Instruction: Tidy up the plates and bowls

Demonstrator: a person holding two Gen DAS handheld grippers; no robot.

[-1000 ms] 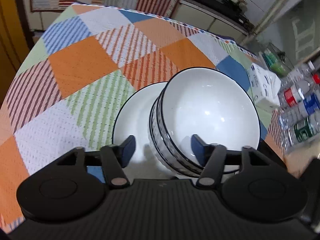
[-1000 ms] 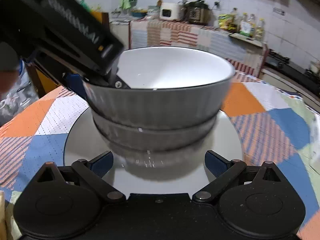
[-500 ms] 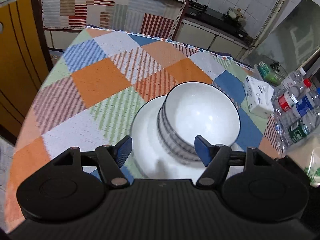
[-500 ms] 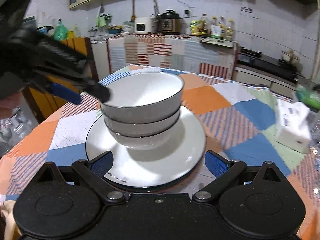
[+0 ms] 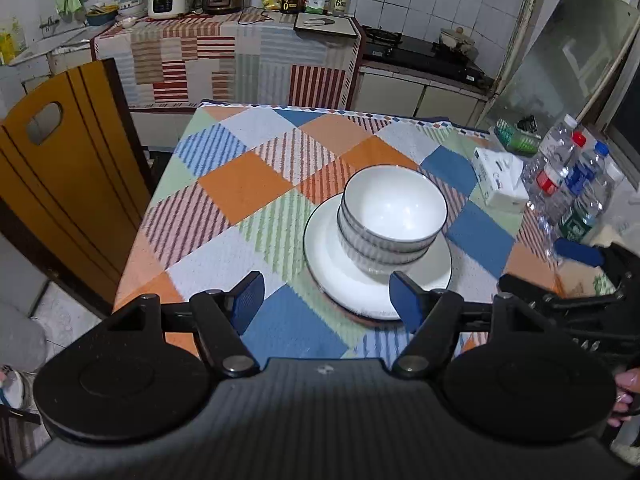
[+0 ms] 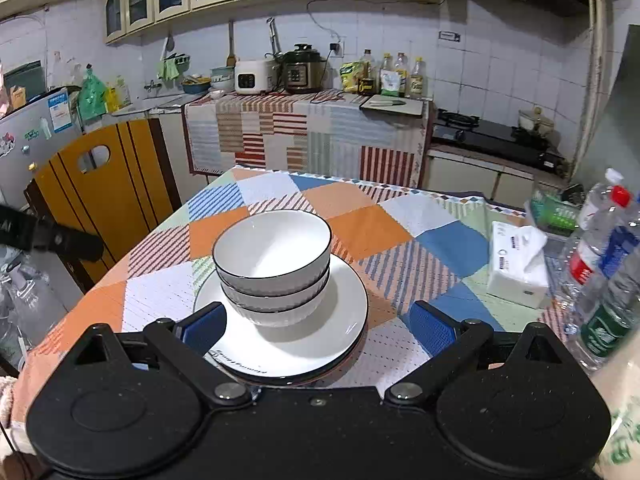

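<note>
Left wrist view: your left gripper (image 5: 326, 298) stands released, nothing between its fingers; the stacked bowls (image 5: 394, 216) on the plates (image 5: 332, 256) lie ahead of it, apart from both pads. Your right gripper (image 6: 318, 326) is also spread and empty, the stack just beyond its fingertips. Checked tablecloth (image 6: 404, 216) underneath; tissue box (image 6: 516, 264) and water bottles (image 6: 600, 248) right of the tool; kitchen counter (image 6: 304, 120) behind.

Both tongs hang above the desk, tilted downward, each empty. The left tongs (image 5: 326, 294) have their blue pads spread apart with nothing between them. The right tongs (image 6: 318, 326) stand wider, jaws apart, gripping nothing. Fingertips (image 5: 624, 390) of the person show at the left view's right edge
</note>
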